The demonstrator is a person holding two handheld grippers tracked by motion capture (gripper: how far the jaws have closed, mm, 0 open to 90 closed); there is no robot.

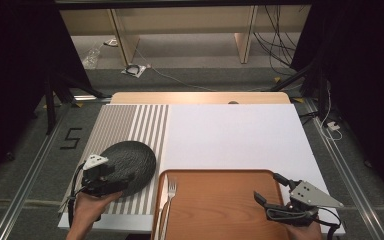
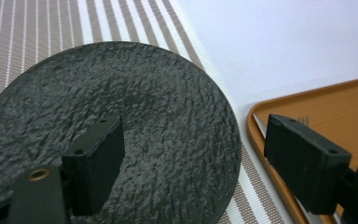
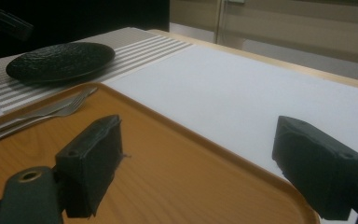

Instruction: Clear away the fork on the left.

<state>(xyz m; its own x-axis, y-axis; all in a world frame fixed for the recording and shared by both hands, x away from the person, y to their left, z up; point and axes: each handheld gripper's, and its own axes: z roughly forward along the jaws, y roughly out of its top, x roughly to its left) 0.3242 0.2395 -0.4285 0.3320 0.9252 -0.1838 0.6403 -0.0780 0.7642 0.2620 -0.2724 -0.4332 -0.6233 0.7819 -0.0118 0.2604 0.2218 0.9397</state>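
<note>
Left gripper gapes over the black plate; right gripper view shows, perhaps, a knife beside the fork.

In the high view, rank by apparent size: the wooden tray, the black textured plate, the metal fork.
1. Brown wooden tray, though the bottom edge of the picture cuts it off.
2. Round black textured plate, partly covered by the left gripper.
3. Silver metal fork, clearly smallest.
</note>
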